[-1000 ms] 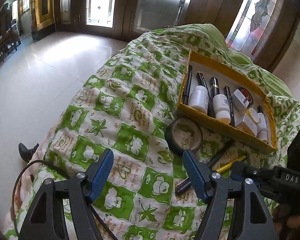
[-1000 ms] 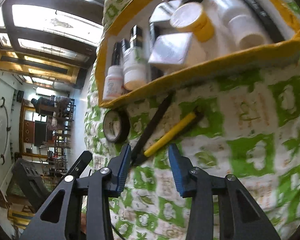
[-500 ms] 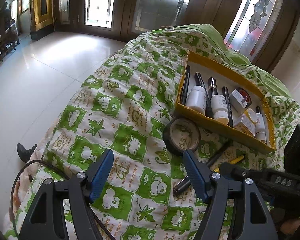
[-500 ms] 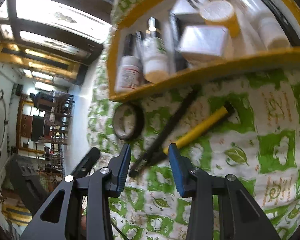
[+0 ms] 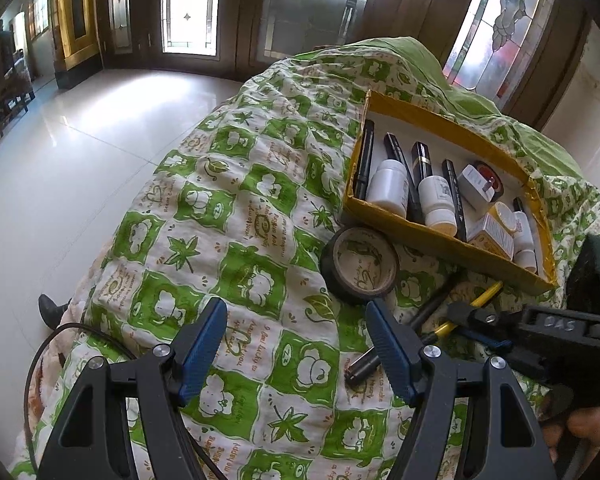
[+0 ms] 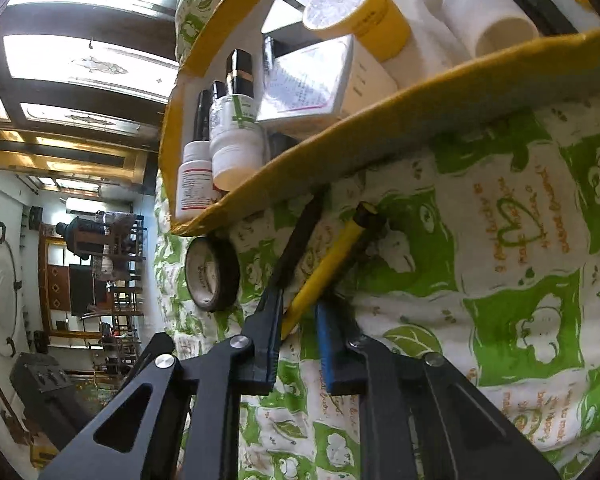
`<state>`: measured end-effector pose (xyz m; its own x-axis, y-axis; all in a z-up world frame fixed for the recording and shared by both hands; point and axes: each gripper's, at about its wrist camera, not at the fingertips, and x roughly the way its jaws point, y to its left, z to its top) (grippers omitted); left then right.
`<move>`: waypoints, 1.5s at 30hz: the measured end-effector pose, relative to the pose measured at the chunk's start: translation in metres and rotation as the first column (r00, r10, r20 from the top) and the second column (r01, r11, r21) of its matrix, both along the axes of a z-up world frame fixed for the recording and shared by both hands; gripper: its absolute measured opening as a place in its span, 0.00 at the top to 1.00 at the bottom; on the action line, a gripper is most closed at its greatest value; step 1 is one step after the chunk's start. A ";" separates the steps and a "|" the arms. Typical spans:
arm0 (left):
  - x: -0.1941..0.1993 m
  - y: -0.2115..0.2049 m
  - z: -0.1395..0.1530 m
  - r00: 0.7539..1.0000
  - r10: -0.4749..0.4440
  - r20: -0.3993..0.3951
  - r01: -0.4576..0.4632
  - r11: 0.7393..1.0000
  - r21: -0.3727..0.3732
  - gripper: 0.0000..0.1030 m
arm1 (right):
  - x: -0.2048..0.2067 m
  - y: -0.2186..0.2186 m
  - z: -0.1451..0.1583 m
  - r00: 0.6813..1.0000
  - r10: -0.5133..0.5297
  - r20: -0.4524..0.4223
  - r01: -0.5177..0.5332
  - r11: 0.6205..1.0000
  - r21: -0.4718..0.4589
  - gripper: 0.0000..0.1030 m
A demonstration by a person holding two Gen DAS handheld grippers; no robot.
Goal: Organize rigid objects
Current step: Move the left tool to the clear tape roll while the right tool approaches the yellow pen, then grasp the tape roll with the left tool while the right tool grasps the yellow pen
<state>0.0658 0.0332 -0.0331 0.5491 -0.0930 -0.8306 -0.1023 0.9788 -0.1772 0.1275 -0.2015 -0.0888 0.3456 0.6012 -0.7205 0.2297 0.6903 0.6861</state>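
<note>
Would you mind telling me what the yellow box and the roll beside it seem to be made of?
The yellow box looks like matte cardboard: thin walls, creased corners. The roll looks like black tape, probably vinyl, on a printed paper core; its outer band has a slight sheen.

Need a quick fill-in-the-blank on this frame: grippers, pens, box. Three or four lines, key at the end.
1. The right gripper has just been closing, and between its fingers is the ____ pen.
2. The left gripper is ____, with nothing between its fingers.
3. The roll of black tape lies ____ the yellow box, on the quilt.
4. Beside the pen lies a second, ____ pen.

Missing words: yellow; open; outside; black
</note>
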 end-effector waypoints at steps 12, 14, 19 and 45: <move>0.002 -0.004 -0.003 1.000 -0.016 -0.018 0.016 1.000 0.021 0.27 | -0.015 0.005 0.098 0.951 0.120 0.285 -0.031 0.954 -0.300 0.92; 0.004 -0.005 -0.004 0.999 -0.022 -0.023 0.023 0.999 0.024 0.27 | -0.015 0.005 0.102 0.948 0.123 0.294 -0.028 0.951 -0.308 0.92; 0.018 -0.020 -0.008 0.997 -0.075 -0.036 0.077 0.994 0.072 0.27 | -0.017 -0.004 0.101 0.952 0.104 0.288 -0.019 0.959 -0.281 0.92; 0.052 -0.052 -0.006 0.979 -0.205 0.015 0.204 0.978 0.036 0.40 | -0.016 -0.012 0.102 0.954 0.095 0.283 -0.015 0.962 -0.273 0.92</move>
